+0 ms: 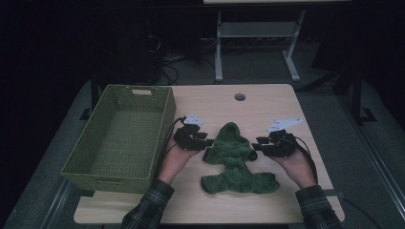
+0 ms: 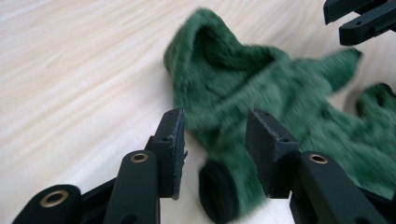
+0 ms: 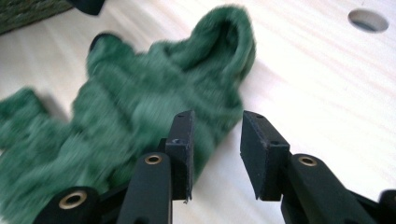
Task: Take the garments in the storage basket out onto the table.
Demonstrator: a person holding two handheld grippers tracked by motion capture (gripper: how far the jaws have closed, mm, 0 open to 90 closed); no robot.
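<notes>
Green fleece: my left gripper (image 2: 214, 135) stands half open, pads clear, one sleeve cuff (image 2: 219, 191) between them.
Right gripper (image 3: 215, 140): half open, gripping nothing, beside the other sleeve.
Hooded garment (image 1: 234, 160): flat on the wooden table (image 1: 267, 102), mid-front.
Handling: soft, light, limp; I judge the sleeves best to pinch.
Woven basket (image 1: 165, 112): left of it.

High overhead, two close claw cameras, shared garment (image 1: 235, 160)
</notes>
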